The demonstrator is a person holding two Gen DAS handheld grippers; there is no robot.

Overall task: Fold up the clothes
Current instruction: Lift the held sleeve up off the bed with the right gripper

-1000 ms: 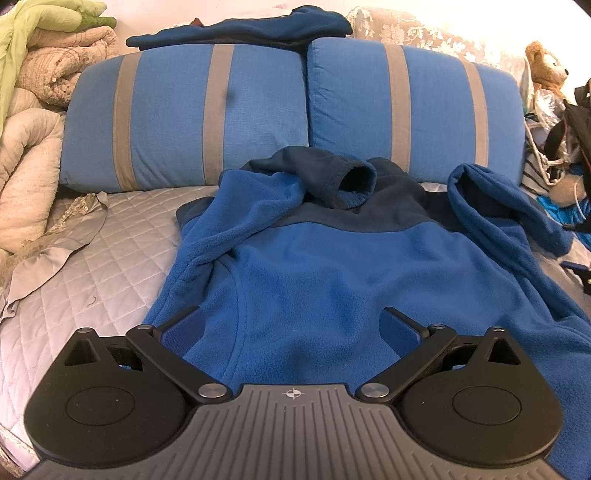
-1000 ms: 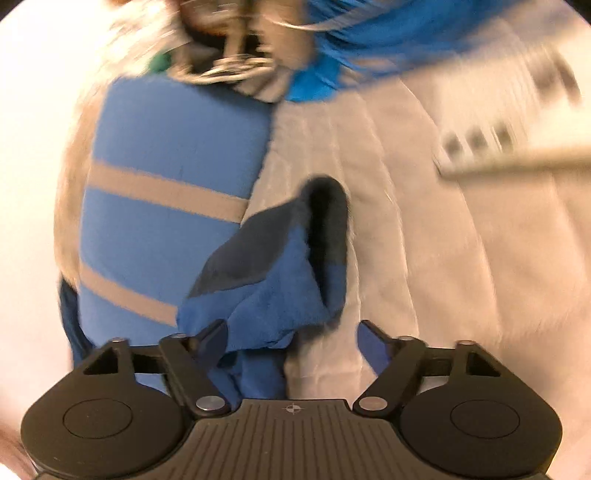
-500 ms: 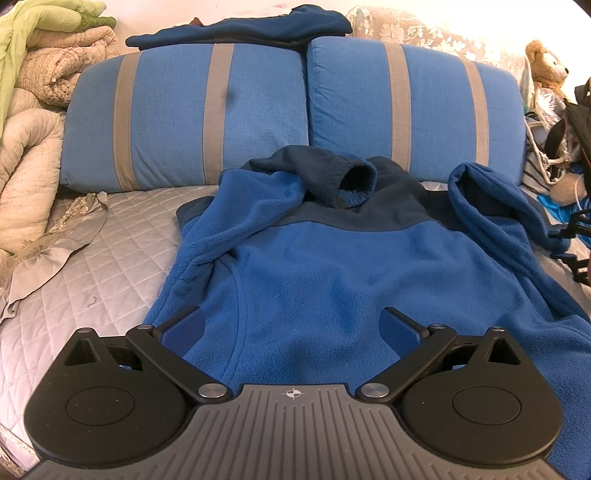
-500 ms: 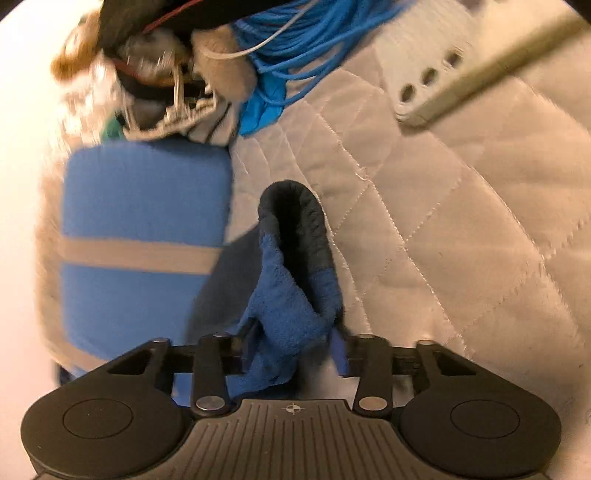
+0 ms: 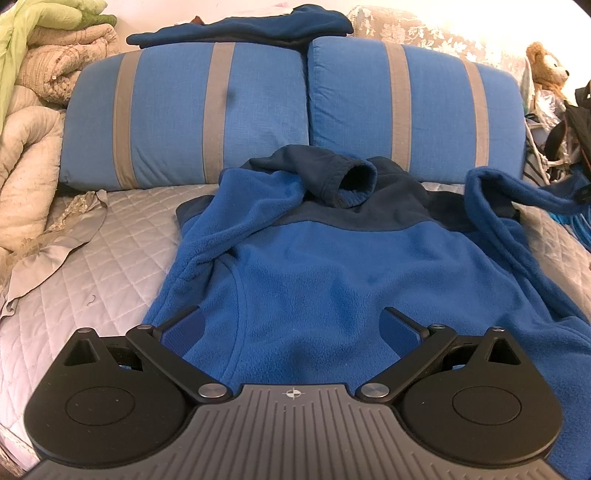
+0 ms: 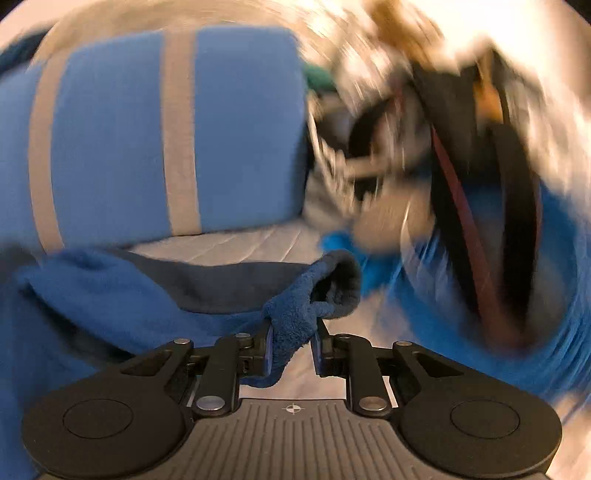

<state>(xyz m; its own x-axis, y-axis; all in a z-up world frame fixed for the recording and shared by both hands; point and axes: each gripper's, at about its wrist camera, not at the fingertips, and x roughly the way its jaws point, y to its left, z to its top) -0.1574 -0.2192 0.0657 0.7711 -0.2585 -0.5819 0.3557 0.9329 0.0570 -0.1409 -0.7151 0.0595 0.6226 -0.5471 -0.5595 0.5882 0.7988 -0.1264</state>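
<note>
A blue fleece sweater [image 5: 332,273] with a navy yoke lies flat on the quilted bed [image 5: 92,266]. Its left sleeve is folded across the chest, the navy cuff [image 5: 354,184] resting near the collar. My left gripper [image 5: 291,328] hovers open over the hem, nothing between its fingers. The right sleeve [image 5: 517,195] is lifted off the bed toward the right. In the right wrist view my right gripper [image 6: 293,343] is closing on that sleeve's cuff [image 6: 317,295], the fleece bunched between its pads and raised above the quilt.
Two blue pillows with grey stripes [image 5: 207,118] stand at the head of the bed, a folded navy garment [image 5: 251,26] on top. Rolled blankets [image 5: 29,110] pile at the left. A teddy bear [image 5: 546,66], bags and cords [image 5: 565,147] crowd the right edge.
My right gripper closed on the right sleeve's cuff, rolled upright and lifted it off the quilt. In the left wrist view the sleeve end rose and stretched rightward. My left gripper stayed still.
</note>
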